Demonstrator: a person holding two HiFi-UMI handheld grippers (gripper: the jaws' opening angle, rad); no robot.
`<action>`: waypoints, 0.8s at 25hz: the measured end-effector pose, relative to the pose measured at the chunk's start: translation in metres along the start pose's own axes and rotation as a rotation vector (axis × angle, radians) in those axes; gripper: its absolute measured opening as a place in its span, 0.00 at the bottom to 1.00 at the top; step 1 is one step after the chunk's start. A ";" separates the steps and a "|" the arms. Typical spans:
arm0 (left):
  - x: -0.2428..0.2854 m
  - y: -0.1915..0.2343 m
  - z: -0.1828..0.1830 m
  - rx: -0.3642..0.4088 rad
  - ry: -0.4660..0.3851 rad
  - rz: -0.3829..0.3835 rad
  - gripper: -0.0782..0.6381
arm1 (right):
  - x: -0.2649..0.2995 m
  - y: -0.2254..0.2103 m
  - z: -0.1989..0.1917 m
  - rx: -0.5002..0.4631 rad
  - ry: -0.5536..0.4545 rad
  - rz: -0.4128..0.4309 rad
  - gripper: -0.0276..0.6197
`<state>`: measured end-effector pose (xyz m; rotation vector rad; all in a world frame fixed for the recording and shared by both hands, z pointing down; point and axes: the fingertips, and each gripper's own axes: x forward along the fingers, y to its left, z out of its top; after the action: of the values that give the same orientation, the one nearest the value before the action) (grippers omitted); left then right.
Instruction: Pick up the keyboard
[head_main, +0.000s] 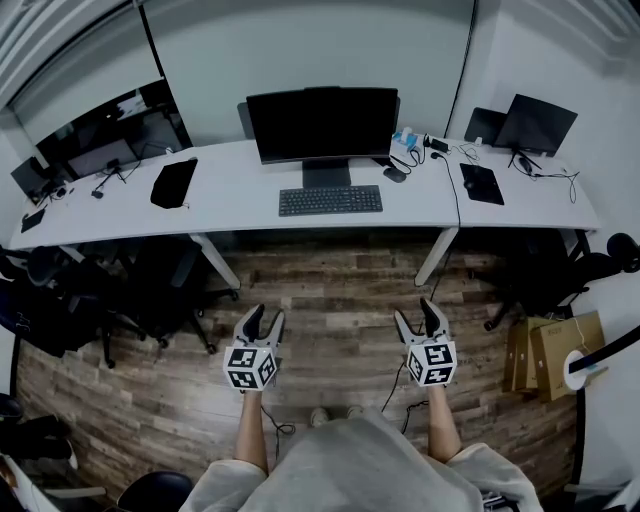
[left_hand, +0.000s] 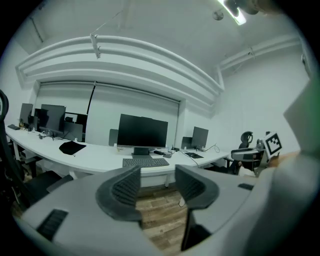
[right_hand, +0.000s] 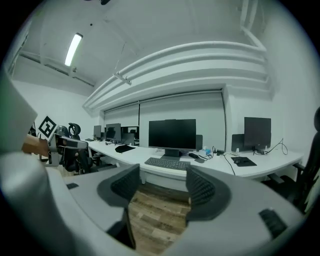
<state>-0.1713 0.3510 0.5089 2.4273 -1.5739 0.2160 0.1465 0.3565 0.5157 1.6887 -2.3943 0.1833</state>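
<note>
Your left gripper (head_main: 266, 318) has its jaws apart with nothing between them; only the wooden floor (head_main: 340, 290) shows through the gap. Your right gripper (head_main: 414, 312) has its jaws parted a little wider, and they are just as empty. The 2 grippers hang over the floor, well apart from the tabletop (head_main: 230, 190). The keyboard (head_main: 330, 200) lies flat near the tabletop's front edge, about midway along it, just in front of the monitor (head_main: 322, 124). 1 black bag (head_main: 173, 183) lies toward the left end.

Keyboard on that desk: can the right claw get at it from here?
Probably not yet: the right claw hangs open over the floor, well short of the desk where the keyboard lies. Nothing blocks the path, though.
</note>
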 end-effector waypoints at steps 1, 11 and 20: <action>0.002 -0.001 -0.002 0.001 0.008 -0.009 0.44 | 0.001 0.000 -0.001 -0.003 0.000 0.001 0.52; 0.005 -0.007 -0.004 0.005 -0.002 0.005 0.54 | 0.000 -0.007 -0.008 -0.045 0.015 -0.014 0.68; 0.017 -0.027 -0.007 0.020 0.006 0.019 0.54 | 0.001 -0.027 -0.016 -0.047 0.026 0.002 0.68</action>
<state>-0.1397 0.3484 0.5170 2.4250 -1.6010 0.2428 0.1734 0.3496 0.5309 1.6533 -2.3625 0.1476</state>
